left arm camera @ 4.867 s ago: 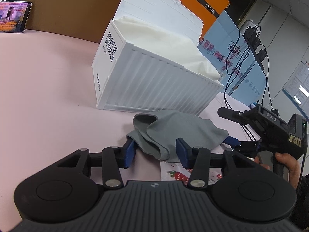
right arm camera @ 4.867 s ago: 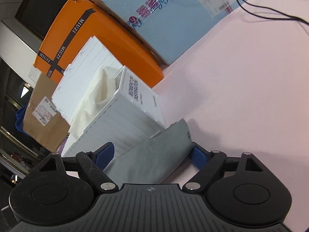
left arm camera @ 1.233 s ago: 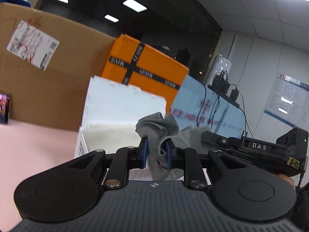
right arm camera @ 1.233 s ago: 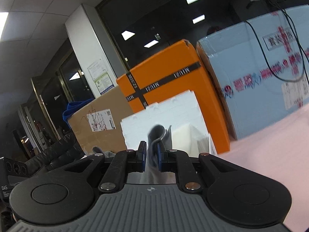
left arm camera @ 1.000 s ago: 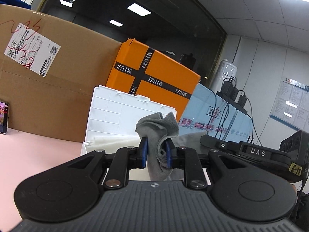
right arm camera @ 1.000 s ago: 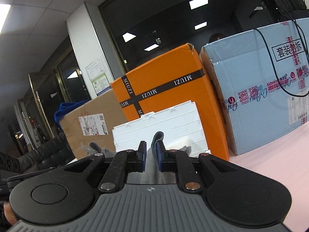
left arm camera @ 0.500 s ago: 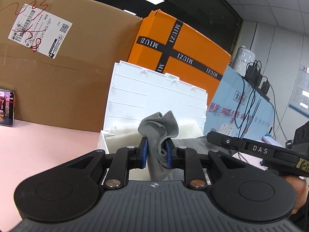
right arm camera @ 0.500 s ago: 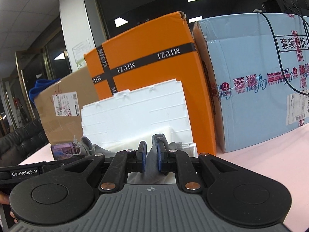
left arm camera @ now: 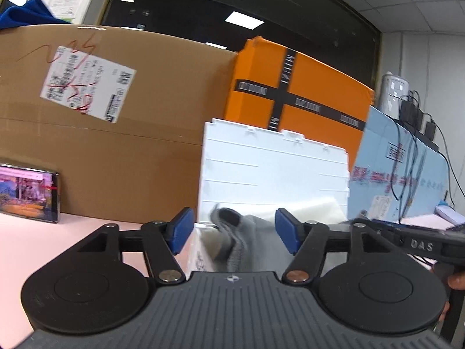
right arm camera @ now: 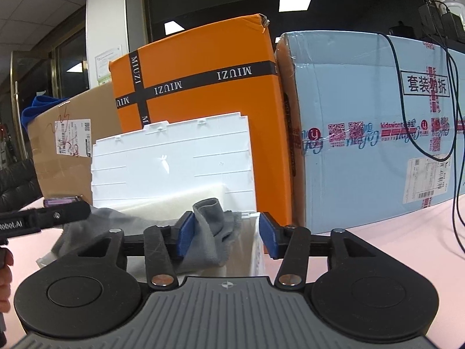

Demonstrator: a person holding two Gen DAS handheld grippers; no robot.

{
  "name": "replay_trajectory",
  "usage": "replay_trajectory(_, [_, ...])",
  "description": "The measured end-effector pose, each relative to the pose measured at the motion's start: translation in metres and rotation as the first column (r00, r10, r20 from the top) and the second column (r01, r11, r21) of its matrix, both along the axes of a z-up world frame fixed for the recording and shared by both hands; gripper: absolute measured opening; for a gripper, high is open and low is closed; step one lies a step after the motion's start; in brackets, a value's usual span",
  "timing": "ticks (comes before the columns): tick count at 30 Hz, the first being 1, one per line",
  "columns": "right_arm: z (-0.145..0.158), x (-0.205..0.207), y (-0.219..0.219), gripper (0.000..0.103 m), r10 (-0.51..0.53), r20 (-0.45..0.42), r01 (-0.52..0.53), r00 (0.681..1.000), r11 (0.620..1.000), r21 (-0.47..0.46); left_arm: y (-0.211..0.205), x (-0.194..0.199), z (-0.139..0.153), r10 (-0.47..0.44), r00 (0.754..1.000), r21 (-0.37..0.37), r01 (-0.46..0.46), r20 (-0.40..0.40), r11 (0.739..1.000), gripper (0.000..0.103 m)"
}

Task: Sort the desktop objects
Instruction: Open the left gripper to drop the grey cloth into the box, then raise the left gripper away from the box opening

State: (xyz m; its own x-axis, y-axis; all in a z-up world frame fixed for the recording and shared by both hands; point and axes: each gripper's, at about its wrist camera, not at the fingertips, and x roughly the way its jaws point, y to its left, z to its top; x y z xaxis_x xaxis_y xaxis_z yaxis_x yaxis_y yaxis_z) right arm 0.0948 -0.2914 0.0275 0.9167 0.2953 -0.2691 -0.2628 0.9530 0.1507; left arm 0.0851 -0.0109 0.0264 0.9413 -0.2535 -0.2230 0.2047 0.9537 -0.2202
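A: Left wrist view: the grey cloth (left arm camera: 241,238) is seen draped over the front rim of the white bin (left arm camera: 273,171), lying between the blue pads of the left tongs (left arm camera: 234,234), which are opening. No pad appears to be pressing on it.

B: From the right wrist view the same is found. The right tongs (right arm camera: 225,237) are opening too; the cloth (right arm camera: 212,226) is brushed by the near-side pad, but the far pad stands clear, so nothing is clamped.

A: So the drop into the bin can be judged as nearly done. The cloth is bunched at the bin's front edge, above the pale lining (right arm camera: 174,203) inside it, with part of it trailing over the rim towards the cameras.

B: Whether it will settle fully inside cannot be told. A fold hanging outside the bin may need to be pushed in.

A: What else is left? A phone (left arm camera: 29,192) is propped against the brown carton (left arm camera: 116,133) well to the left of the bin, on the pink tabletop (left arm camera: 26,250).

B: It may be counted among the things still to be sorted, though that is only a judgement. The orange box (right arm camera: 203,116) and the blue carton (right arm camera: 363,145) behind the bin are taken as backdrop.
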Motion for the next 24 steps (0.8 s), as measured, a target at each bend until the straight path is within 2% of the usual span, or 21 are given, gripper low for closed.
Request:
replay_trajectory(3, [-0.002,-0.001,0.000,0.054,-0.018,0.011,0.018,1.000,0.999,-0.030,0.008,0.005,0.000,0.059,0.998,-0.005,-0.059,-0.024,0.998,0.072])
replay_trajectory(5, [-0.002,-0.001,0.001,0.057,-0.028,0.013,0.028,1.000,0.998,-0.048,0.008,0.011,-0.002,0.081,0.995,0.020,-0.080,-0.060,0.997,0.076])
replay_trajectory(9, [-0.004,-0.001,0.002,0.063,-0.048,0.019,0.049,0.999,0.996,-0.078,0.002,0.021,-0.009,0.064,0.990,0.050,-0.059,-0.126,0.997,0.083])
replay_trajectory(15, [-0.005,0.000,0.000,0.067,-0.064,0.016,0.066,0.998,0.992,-0.104,-0.009,0.037,-0.017,0.066,0.973,0.092,-0.047,-0.220,0.995,0.084])
replay_trajectory(20, [-0.005,0.000,-0.002,0.068,-0.064,0.007,0.064,0.998,0.993,-0.101,-0.022,0.053,-0.026,0.083,0.942,0.171,-0.028,-0.325,0.985,0.096])
replay_trajectory(21, [-0.005,0.000,-0.003,0.069,-0.063,0.004,0.063,0.998,0.993,-0.098,-0.022,0.054,-0.027,0.089,0.939,0.170,-0.033,-0.331,0.985,0.102])
replay_trajectory(24, [-0.007,0.001,-0.004,0.070,-0.063,-0.003,0.062,0.998,0.994,-0.090,-0.020,0.055,-0.028,0.096,0.934,0.159,-0.043,-0.344,0.986,0.103])
